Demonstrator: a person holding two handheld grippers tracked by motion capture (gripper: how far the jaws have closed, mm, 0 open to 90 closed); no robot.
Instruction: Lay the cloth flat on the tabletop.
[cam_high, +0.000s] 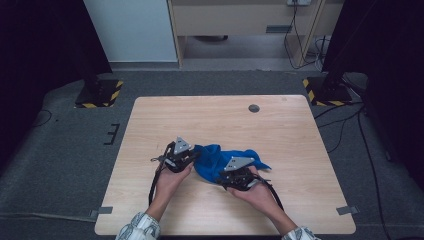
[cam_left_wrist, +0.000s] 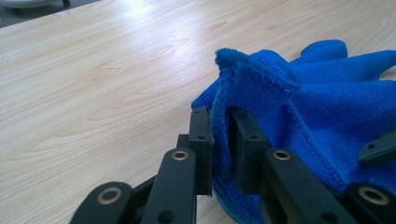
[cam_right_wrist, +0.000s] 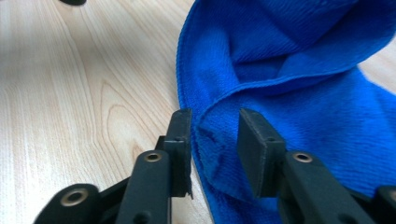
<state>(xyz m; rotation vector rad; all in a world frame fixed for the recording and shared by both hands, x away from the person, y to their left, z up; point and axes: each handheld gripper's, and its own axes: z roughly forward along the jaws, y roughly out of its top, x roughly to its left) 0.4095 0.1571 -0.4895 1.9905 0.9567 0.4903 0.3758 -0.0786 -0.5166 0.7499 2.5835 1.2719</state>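
Blue cloth (cam_left_wrist: 322, 107) lies bunched, pinched by the left gripper (cam_left_wrist: 220, 140); the right gripper (cam_right_wrist: 215, 140) straddles its edge, parted.

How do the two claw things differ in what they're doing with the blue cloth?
The left gripper has its jaws pinched tight on a raised fold at the blue cloth's edge. The right gripper has a gap between its jaws, a cloth edge lying loosely between them, not clamped. Both sit low over the wooden table, one in each hand.
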